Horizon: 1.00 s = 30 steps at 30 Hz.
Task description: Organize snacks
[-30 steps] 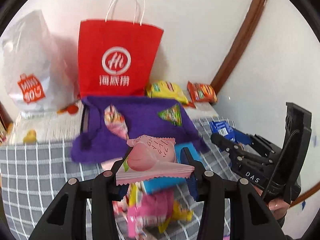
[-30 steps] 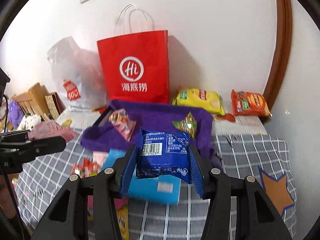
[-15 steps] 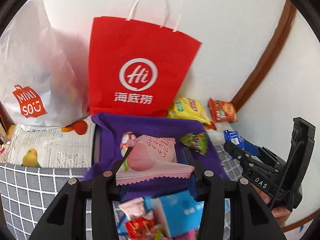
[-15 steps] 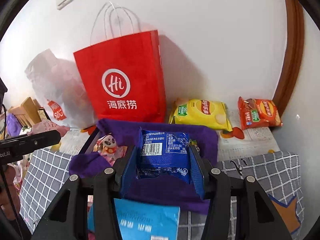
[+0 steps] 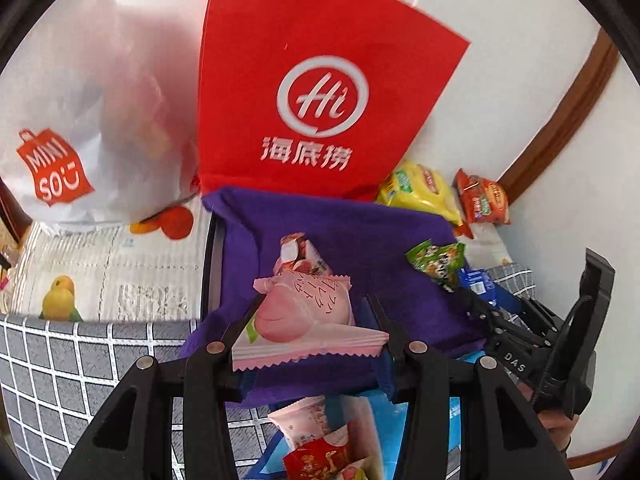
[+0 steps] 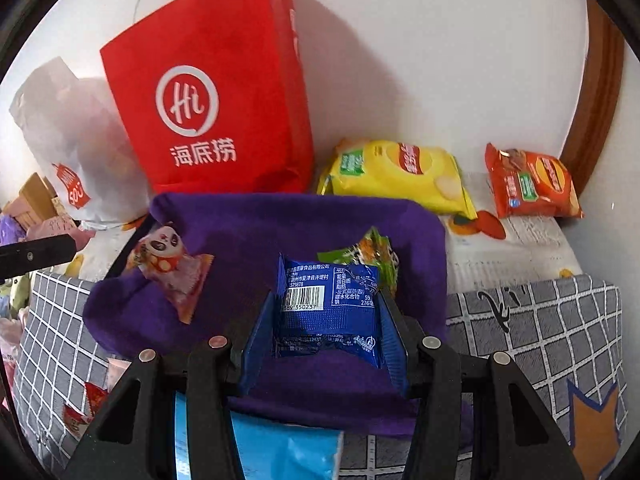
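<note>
Only the left wrist view shows the left gripper (image 5: 312,320) clamped on a pink peach packet (image 5: 308,316), and only the right wrist view shows the right gripper (image 6: 328,312) clamped on a blue packet (image 6: 328,304); both packets hang over the purple cloth-lined tray (image 6: 248,216). In the tray lie a panda packet (image 6: 172,264) at the left and a green packet (image 6: 372,250) at the right. Behind it, a red paper bag (image 6: 216,92) stands against the far wall.

A home is showing here: a red shopping bag (image 6: 216,92) leaning on the white wall at twelve o'clock, checked bedding (image 6: 560,340) spreading below.
</note>
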Each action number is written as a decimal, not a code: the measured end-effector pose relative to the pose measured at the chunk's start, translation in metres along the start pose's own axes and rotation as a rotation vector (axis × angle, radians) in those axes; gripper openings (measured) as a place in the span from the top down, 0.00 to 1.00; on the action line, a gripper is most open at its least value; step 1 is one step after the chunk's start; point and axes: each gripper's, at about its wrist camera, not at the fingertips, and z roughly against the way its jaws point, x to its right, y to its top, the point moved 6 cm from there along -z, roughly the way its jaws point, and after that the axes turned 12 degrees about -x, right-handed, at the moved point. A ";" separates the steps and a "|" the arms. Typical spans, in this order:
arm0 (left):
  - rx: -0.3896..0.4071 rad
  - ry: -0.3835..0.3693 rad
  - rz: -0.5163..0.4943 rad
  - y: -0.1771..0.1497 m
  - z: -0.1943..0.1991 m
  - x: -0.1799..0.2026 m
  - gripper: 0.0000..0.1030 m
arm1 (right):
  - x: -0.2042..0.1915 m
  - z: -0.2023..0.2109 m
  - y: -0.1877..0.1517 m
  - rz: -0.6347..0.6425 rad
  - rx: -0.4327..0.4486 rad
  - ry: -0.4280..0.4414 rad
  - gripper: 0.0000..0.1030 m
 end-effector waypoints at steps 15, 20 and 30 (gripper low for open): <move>-0.120 0.043 0.025 -0.008 -0.033 -0.006 0.57 | 0.008 -0.015 -0.008 -0.018 -0.038 0.011 0.50; -0.129 0.048 0.013 -0.010 -0.035 -0.003 0.57 | 0.006 -0.019 -0.009 -0.021 -0.057 0.032 0.50; -0.147 0.043 0.004 -0.010 -0.042 0.000 0.57 | 0.008 -0.023 -0.011 -0.041 -0.071 0.049 0.50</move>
